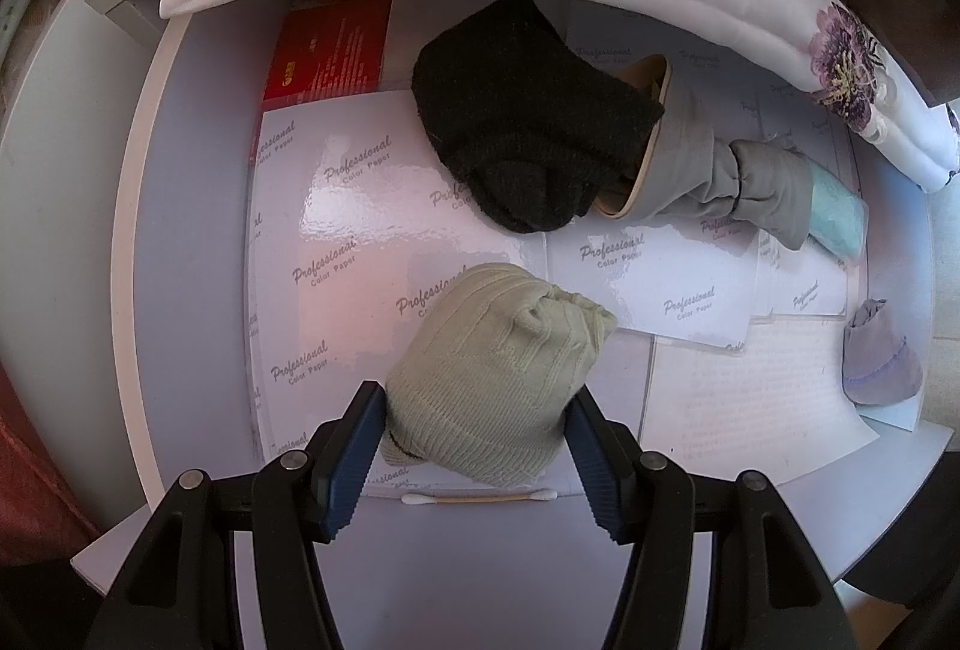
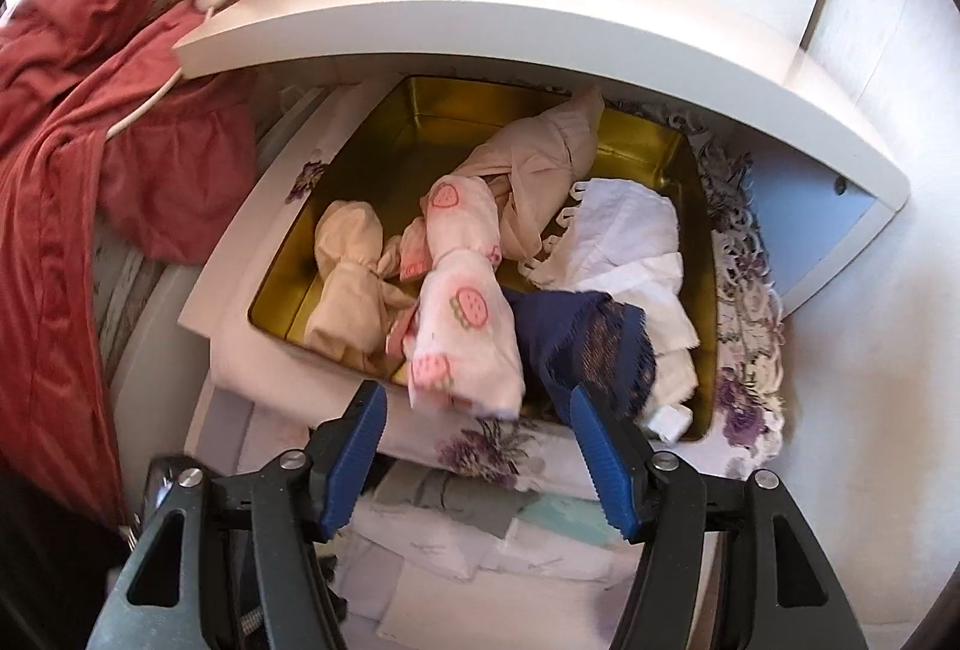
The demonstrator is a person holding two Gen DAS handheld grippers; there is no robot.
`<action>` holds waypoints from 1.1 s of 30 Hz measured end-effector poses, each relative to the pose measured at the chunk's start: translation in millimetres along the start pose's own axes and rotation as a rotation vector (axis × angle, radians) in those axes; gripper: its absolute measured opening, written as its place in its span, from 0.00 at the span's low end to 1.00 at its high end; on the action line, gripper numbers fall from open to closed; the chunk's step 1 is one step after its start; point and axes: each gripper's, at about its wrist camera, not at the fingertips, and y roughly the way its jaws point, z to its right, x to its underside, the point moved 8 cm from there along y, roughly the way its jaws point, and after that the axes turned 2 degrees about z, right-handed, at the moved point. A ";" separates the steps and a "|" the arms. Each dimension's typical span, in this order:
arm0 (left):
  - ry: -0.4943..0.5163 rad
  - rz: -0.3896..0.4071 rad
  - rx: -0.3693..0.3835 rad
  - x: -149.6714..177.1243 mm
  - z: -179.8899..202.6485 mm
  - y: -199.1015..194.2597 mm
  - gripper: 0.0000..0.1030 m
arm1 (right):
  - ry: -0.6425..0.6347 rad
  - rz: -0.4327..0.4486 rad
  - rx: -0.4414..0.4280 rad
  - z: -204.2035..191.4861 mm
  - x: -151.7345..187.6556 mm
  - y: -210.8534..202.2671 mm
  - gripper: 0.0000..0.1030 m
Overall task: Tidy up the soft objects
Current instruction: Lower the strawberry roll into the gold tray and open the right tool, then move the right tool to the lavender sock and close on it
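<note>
Pale green knit bundle (image 1: 492, 380) lies on glossy sheets (image 1: 360, 230) printed "Professional Color Paper", clamped between pads of left gripper (image 1: 474, 440). Black knit bundle (image 1: 528, 122) near. Gold tin (image 2: 366, 140) contains strawberry-print cloth (image 2: 462, 326), beige bundles (image 2: 351, 284), navy fabric (image 2: 576, 338), white cloth (image 2: 624, 242). Right gripper (image 2: 477, 446) stands wide, grips nothing.

Soft daylight, glare on the glossy paper (image 1: 360, 206), fisheye bending and dark vignette at edges.
</note>
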 end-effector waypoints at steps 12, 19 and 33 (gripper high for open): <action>0.000 0.000 -0.001 0.4 -0.7 0.3 0.60 | -0.090 -0.003 0.067 8.3 49.7 -22.5 0.67; 0.000 0.001 -0.002 0.7 -1.2 0.3 0.60 | -0.099 -0.062 0.086 14.6 80.3 -11.4 0.67; -0.012 -0.002 0.005 0.3 -1.6 0.7 0.60 | 0.083 -0.375 0.103 57.7 145.1 49.9 0.71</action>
